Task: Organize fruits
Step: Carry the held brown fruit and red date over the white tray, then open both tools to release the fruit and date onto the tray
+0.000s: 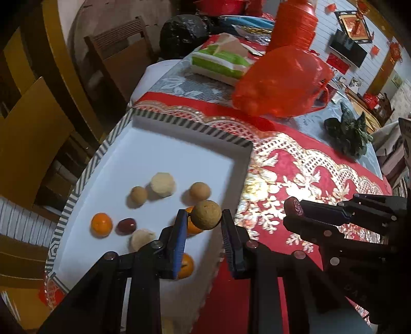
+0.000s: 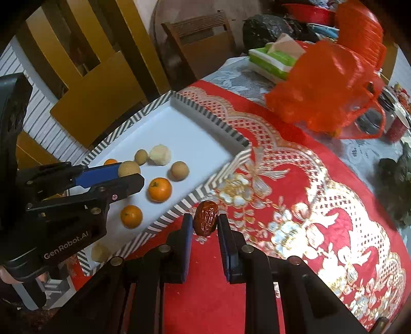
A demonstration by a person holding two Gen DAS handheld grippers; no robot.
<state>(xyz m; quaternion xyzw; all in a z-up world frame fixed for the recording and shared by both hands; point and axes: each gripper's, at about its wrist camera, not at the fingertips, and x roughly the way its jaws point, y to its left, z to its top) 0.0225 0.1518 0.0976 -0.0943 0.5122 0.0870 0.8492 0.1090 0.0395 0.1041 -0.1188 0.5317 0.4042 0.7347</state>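
A white tray (image 1: 179, 154) with a striped rim lies on a red tablecloth and holds oranges (image 1: 101, 224), tan longans (image 1: 200, 191), pale peeled fruits (image 1: 162, 184) and a red date (image 1: 126, 226). My left gripper (image 1: 205, 226) is shut on a tan longan (image 1: 206, 214) above the tray's near right part. My right gripper (image 2: 205, 226) is shut on a wrinkled red date (image 2: 205, 217), just above the tablecloth beside the tray's rim (image 2: 205, 185). The right gripper also shows in the left wrist view (image 1: 294, 208). The left gripper shows in the right wrist view (image 2: 128, 177).
A red plastic bag (image 1: 282, 82) of fruit sits behind the tray. A green tissue pack (image 1: 221, 61), a black bag (image 1: 182, 33) and stacked red items (image 1: 295, 23) stand farther back. Dark leafy greens (image 1: 346, 133) lie at right. Wooden chairs (image 1: 120, 51) stand left of the table.
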